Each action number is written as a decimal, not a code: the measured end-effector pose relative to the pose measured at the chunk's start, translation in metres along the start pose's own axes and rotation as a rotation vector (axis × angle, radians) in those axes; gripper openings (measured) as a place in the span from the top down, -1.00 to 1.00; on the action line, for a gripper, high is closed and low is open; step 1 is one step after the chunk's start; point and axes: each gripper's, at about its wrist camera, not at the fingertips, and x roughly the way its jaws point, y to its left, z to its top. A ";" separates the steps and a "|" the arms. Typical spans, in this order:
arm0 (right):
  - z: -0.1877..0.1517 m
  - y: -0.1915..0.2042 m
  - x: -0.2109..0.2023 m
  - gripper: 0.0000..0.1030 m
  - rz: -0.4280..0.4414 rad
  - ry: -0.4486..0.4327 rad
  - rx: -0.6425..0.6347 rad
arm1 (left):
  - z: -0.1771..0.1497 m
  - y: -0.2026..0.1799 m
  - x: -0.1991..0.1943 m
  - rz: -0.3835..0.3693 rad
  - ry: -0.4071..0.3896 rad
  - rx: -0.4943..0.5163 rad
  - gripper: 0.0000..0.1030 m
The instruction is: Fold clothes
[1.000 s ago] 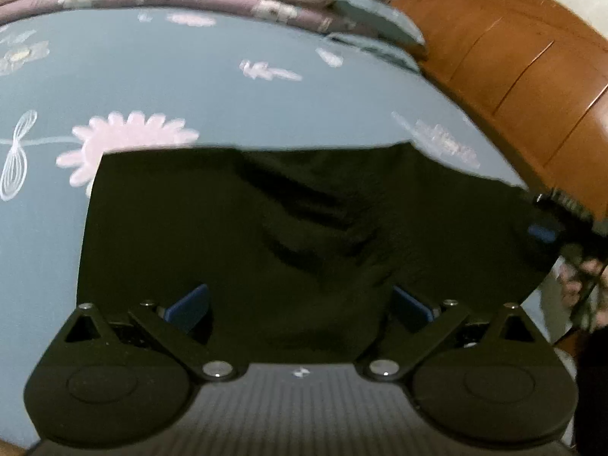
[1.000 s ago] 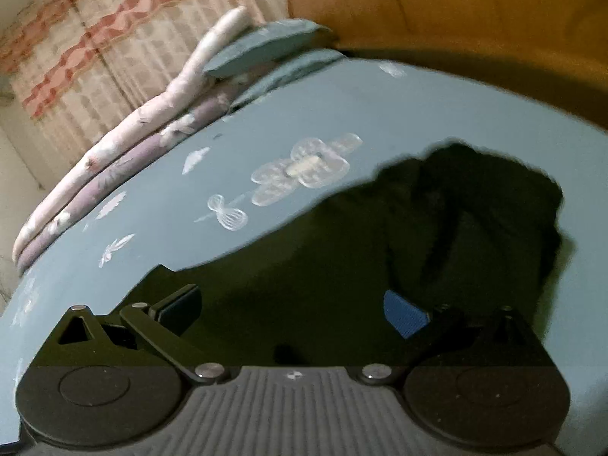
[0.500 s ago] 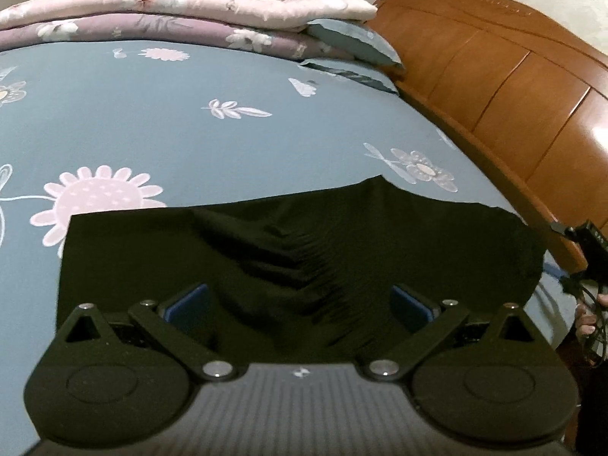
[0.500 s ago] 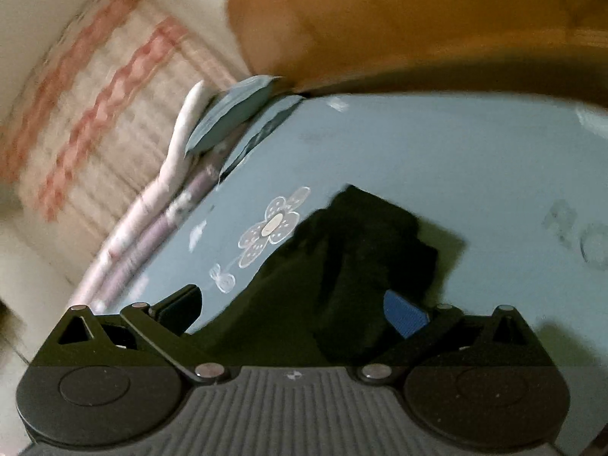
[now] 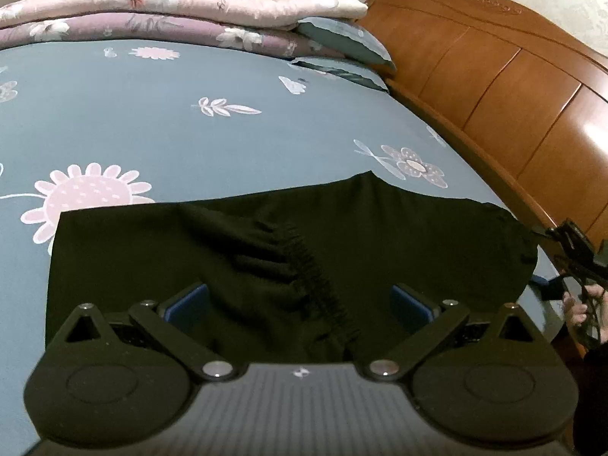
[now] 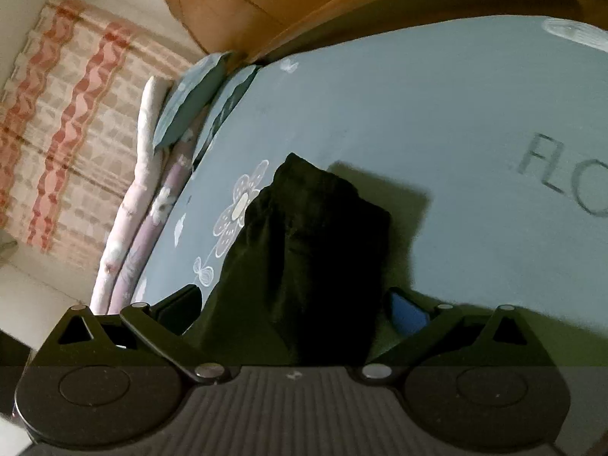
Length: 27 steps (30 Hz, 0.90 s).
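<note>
Left wrist view: a black garment (image 5: 342, 250) lies spread on a blue flowered bedsheet (image 5: 190, 133), near the wooden headboard (image 5: 513, 87).

Both the left gripper (image 5: 300, 300) and right gripper (image 6: 294, 307) have fingers spread wide, pinching nothing. The garment's gathered waistband (image 5: 315, 277) lies between the left gripper's fingers. Whether a fold is ending or coming is unclear; any regrasp needs an edge.
</note>
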 end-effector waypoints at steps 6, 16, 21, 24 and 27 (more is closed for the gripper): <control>0.017 0.001 0.020 -1.00 0.027 0.007 -0.031 | 0.000 0.000 0.003 -0.016 0.004 -0.011 -0.95; -0.005 0.000 0.003 -1.00 0.093 0.069 -0.080 | 0.001 -0.001 0.006 -0.033 0.010 -0.016 -0.95; 0.002 0.004 0.013 -1.00 0.090 0.057 -0.102 | 0.003 -0.004 0.008 -0.043 0.008 -0.023 -0.95; 0.015 0.004 0.027 -1.00 0.105 0.043 -0.094 | 0.003 -0.006 0.004 -0.048 -0.001 -0.014 -0.95; 0.021 0.002 0.035 -1.00 0.120 0.037 -0.099 | 0.003 -0.004 0.001 -0.044 -0.007 -0.018 -0.95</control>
